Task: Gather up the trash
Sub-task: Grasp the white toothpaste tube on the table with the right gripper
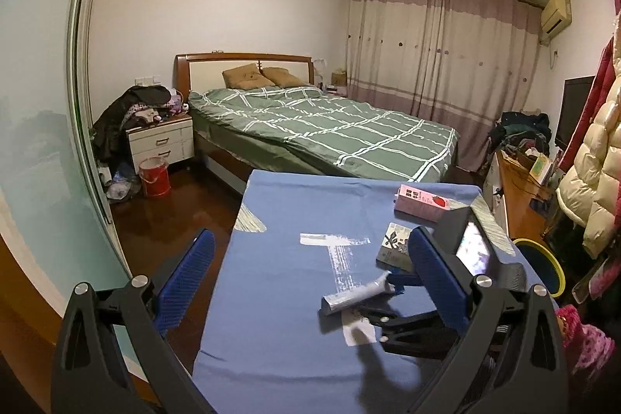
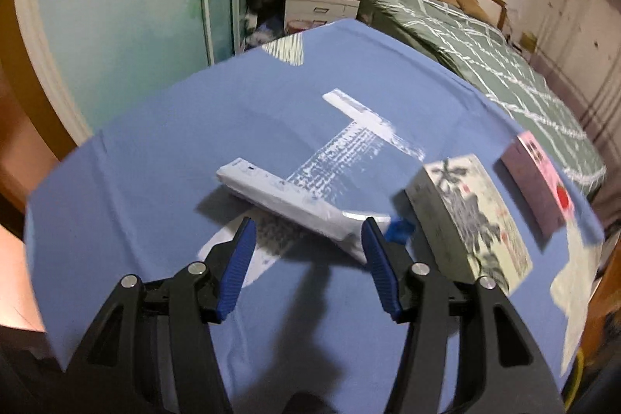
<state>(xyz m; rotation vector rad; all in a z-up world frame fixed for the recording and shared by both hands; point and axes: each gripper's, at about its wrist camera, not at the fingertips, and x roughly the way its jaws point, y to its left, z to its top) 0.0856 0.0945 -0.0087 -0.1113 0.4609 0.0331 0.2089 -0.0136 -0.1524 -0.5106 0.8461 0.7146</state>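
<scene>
Looking across the blue table (image 2: 155, 181), nothing seems collected yet: the printed box (image 2: 471, 216), the pink carton (image 2: 537, 181) and the white tube (image 2: 287, 200) all lie on it. The bin (image 1: 543, 260) waits beside the table's far right edge. The right gripper (image 2: 308, 239) hangs half spread over the tube's capped end, unclenched; the left gripper (image 1: 310, 270) is wide apart, empty. The box crowds that cap.
</scene>
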